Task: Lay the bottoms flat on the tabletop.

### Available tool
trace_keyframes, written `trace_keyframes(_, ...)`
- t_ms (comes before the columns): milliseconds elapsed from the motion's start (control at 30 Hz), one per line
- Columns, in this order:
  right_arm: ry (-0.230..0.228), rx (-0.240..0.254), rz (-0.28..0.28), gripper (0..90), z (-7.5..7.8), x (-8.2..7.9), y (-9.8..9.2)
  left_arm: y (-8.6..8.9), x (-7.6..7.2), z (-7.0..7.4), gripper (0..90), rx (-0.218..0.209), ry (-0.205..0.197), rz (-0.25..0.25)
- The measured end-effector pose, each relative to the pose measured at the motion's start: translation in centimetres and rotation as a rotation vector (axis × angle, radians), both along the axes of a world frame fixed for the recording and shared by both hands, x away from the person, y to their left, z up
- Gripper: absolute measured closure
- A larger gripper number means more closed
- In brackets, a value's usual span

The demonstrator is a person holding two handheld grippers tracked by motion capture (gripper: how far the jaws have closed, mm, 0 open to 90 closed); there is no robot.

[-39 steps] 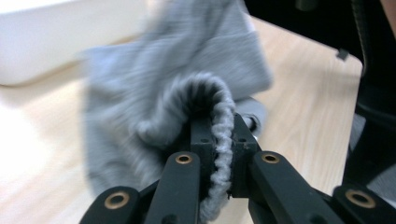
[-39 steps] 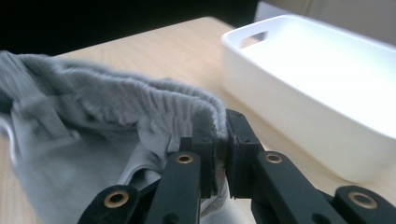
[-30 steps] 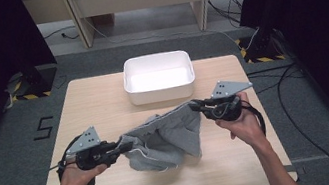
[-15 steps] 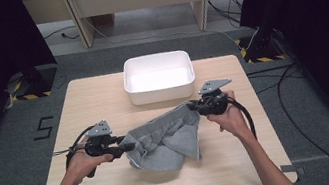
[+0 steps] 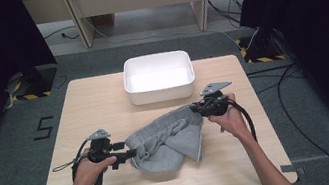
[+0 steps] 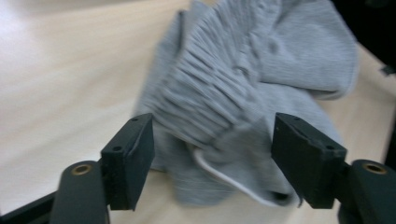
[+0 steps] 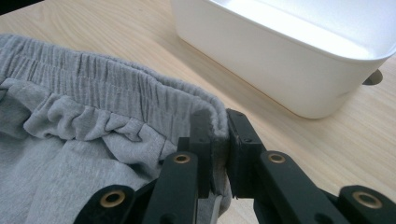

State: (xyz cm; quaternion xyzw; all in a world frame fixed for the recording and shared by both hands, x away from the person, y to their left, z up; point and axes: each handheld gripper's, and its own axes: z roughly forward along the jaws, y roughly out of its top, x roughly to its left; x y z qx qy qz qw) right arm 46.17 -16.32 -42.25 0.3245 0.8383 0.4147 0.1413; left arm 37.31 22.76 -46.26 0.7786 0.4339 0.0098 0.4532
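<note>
One grey garment (image 5: 168, 140), long axis from near-left to far-right.

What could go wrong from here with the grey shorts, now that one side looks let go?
The left tongs have just been opening and no longer press on the grey shorts, so only the right tongs grip the waistband. Lifting now could let the loose side sag and unfold. The white drawstring lies between the open left jaws and might snag. The white bin stands close behind; a swing could nudge it.
</note>
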Motion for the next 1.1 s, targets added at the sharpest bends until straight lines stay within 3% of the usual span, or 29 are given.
trace_keyframes(133,-0.001,0.010,-0.006,81.9,-0.2,-0.2,-0.2,-1.1,0.0,-0.7,31.6,0.006,0.004,0.013)
trace_keyframes(233,-0.006,0.011,-0.002,78.8,-0.2,-0.5,-0.1,-1.3,0.9,-1.4,45.9,0.003,0.007,0.023)
trace_keyframes(300,0.003,0.013,-0.006,72.8,-0.4,-0.5,-0.1,-1.3,1.3,-1.9,57.8,-0.015,0.016,0.024)
trace_keyframes(467,0.029,-0.016,-0.065,49.9,-1.0,-0.6,-0.3,-1.5,1.1,-2.0,75.3,0.035,-0.031,0.008)
trace_keyframes(567,0.027,-0.024,-0.093,39.8,-1.4,-1.1,-0.6,-1.4,1.0,-1.9,77.5,0.040,-0.044,0.001)
trace_keyframes(667,0.056,-0.033,-0.113,34.7,-1.8,-1.7,-1.1,-1.3,0.9,-1.8,78.3,0.042,-0.055,-0.001)
trace_keyframes(900,0.097,0.012,-0.162,33.1,-2.7,-3.2,-2.7,-1.1,0.9,-1.6,78.3,0.029,-0.072,0.005)
trace_keyframes(1100,0.141,0.036,-0.134,30.0,-4.0,-4.6,-1.7,-1.1,0.8,-1.5,76.4,0.015,-0.074,0.014)
